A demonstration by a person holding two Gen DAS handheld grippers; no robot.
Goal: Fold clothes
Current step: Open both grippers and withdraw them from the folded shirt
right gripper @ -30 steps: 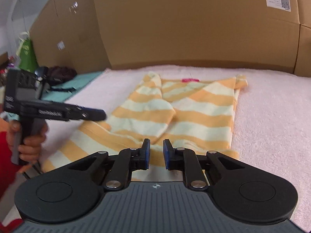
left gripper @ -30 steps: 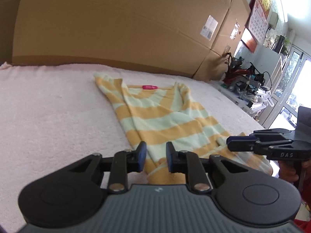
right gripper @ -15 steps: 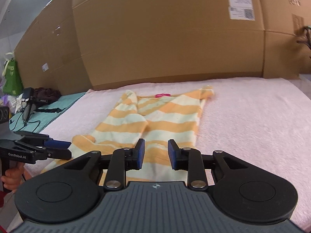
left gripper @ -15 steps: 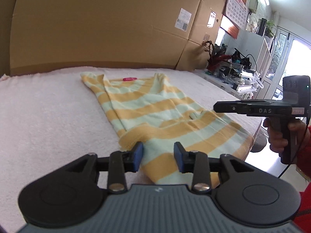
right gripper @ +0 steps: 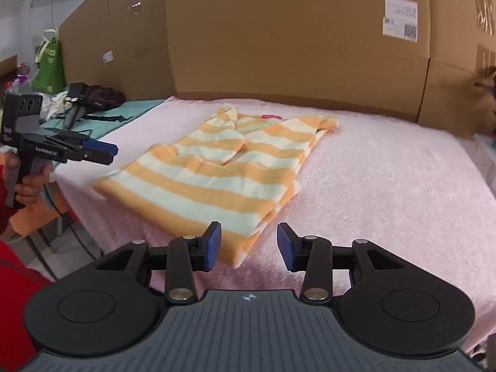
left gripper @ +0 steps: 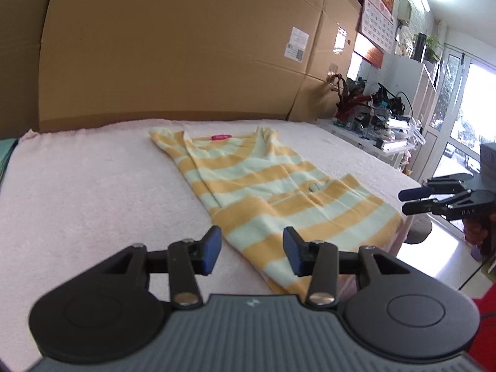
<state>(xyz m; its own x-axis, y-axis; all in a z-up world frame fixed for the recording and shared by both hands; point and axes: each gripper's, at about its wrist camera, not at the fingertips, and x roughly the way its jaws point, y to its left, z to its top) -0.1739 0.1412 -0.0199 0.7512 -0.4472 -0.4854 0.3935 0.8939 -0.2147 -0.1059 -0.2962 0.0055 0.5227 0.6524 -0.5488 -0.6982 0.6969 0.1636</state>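
A yellow and pale green striped shirt [left gripper: 272,186] lies flat on the pink towelled table [left gripper: 77,201], its sleeves folded inward and a pink neck label at the far end. My left gripper [left gripper: 252,248] hovers just short of the hem's left corner. Its jaws are opening and the pads press on nothing. My right gripper [right gripper: 249,245] hangs over the hem's right corner of the shirt [right gripper: 217,173], jaws opening too, pads clear of the cloth. Each gripper also shows in the other's view: the right gripper [left gripper: 403,201] and the left gripper [right gripper: 111,154], both off the table's near edge.
Tall cardboard boxes [left gripper: 186,46] wall off the far side of the table. A teal cloth with a dark bag [right gripper: 102,96] lies beyond the table's left end. A cluttered desk [left gripper: 372,117] and a glass door stand to the right. A hand [right gripper: 28,186] holds the left gripper's handle.
Both grippers have let go of the shirt's hem, opened their jaws and drawn back and apart from it. The shirt now rests flat on the table.
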